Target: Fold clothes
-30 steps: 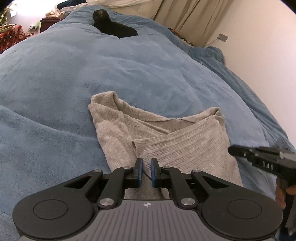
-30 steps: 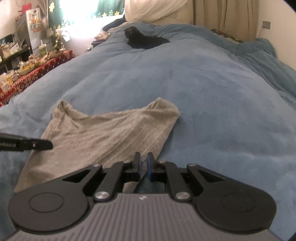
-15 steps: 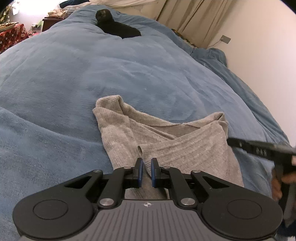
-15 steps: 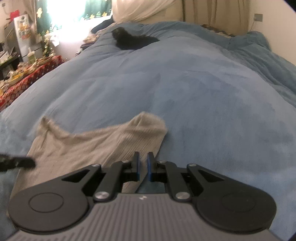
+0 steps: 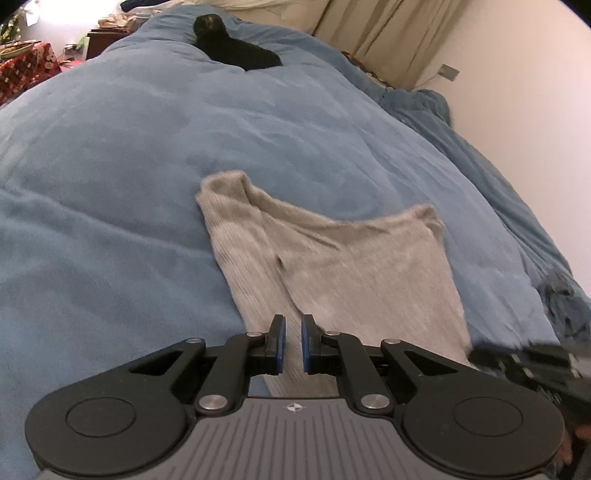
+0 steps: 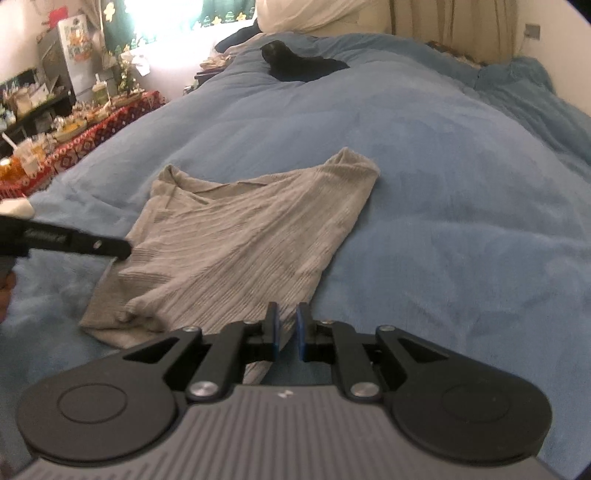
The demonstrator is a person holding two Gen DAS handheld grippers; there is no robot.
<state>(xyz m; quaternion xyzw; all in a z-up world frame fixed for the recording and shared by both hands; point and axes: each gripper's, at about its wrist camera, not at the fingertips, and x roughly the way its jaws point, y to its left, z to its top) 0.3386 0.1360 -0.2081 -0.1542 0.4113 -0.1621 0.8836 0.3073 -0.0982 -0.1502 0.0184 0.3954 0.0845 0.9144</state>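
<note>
A grey ribbed garment [image 5: 332,266] lies spread on the blue blanket [image 5: 129,184], its two shoulder corners pointing away from me. My left gripper [image 5: 290,343] hovers over its near hem, jaws shut to a thin slit, and I see no cloth pinched. From the right wrist view that same left gripper [image 6: 122,247] hangs just above the garment's [image 6: 251,240] left edge. My right gripper [image 6: 286,332] is shut too, over the near right hem, which runs under its left finger. In the left wrist view the right gripper [image 5: 524,360] is blurred, beyond the near right corner.
A black garment [image 6: 299,64] lies far up the bed near the pillows. A cluttered side table with a red patterned cloth [image 6: 74,136] stands to the left of the bed. Beige curtains [image 5: 388,33] and a white wall [image 5: 524,122] close the right side.
My right gripper has pulled back towards the garment's near edge, so more of the garment shows in its view. The garment's top layer lies flatter. My left gripper has kept still.
</note>
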